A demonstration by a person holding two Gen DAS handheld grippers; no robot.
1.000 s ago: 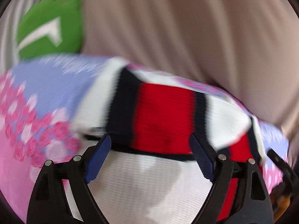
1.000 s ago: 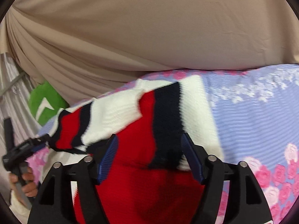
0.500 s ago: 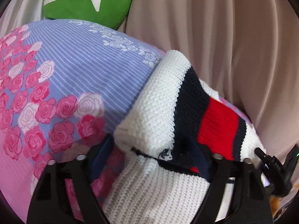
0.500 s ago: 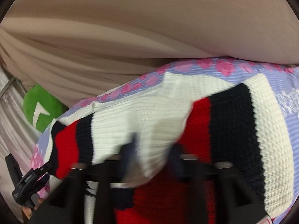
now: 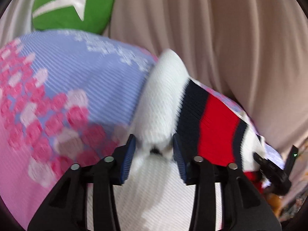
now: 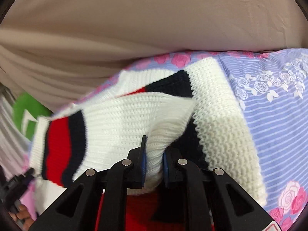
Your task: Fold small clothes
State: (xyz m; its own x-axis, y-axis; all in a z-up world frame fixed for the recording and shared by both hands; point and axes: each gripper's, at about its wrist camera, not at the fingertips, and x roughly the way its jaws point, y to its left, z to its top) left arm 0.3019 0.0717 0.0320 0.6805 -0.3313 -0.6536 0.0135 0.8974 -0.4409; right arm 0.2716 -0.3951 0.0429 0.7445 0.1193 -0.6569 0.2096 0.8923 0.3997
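right tool [image 6: 153, 158]: clamped on sweater [image 6: 119, 119] edge | left tool [image 5: 154, 154]: closing, knit between pads, not gripped | risk: uneven lift; fold skews

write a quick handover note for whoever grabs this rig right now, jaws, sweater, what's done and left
Right gripper: shut on a bunched white fold of the striped knit sweater.
Left gripper: jaws closing, white knit between them, not yet pinched.
The sweater lies on the floral bedsheet, partly folded over itself.
Done: right grasp. Left: finish the left grasp, complete the fold, lay it flat.
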